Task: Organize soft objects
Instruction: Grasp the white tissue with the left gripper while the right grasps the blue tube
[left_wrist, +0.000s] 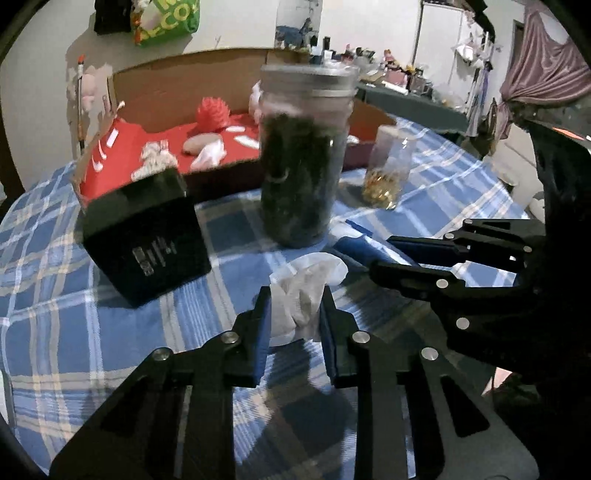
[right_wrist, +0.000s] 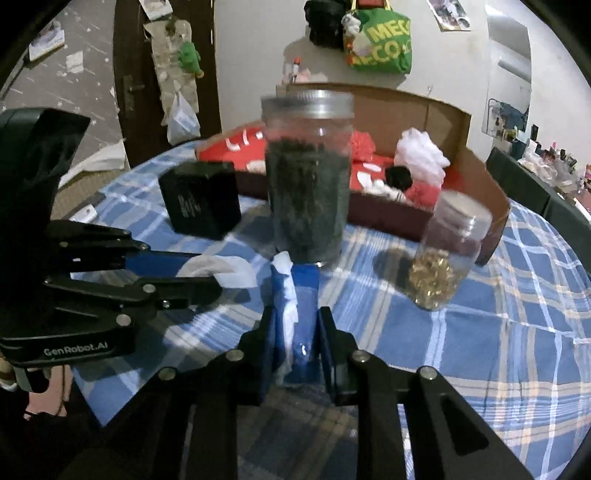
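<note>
- Left gripper (left_wrist: 295, 314), jaws closed on a crumpled white tissue (left_wrist: 299, 291), just before the tall dark-filled jar (left_wrist: 304, 155).
- Right gripper (right_wrist: 295, 332), jaws clamped on the blue tissue packet (right_wrist: 301, 314), also before that jar.

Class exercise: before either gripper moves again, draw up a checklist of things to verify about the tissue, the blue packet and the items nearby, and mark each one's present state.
1. Left gripper shut on the white tissue: ok.
2. Right gripper shut on the blue packet: ok.
3. Tissue fully out of the packet: cannot tell.
4. Tall jar upright, lid on: ok.
5. Small jar clear of both grippers: ok.
6. Cardboard box has free room: ok.
</note>
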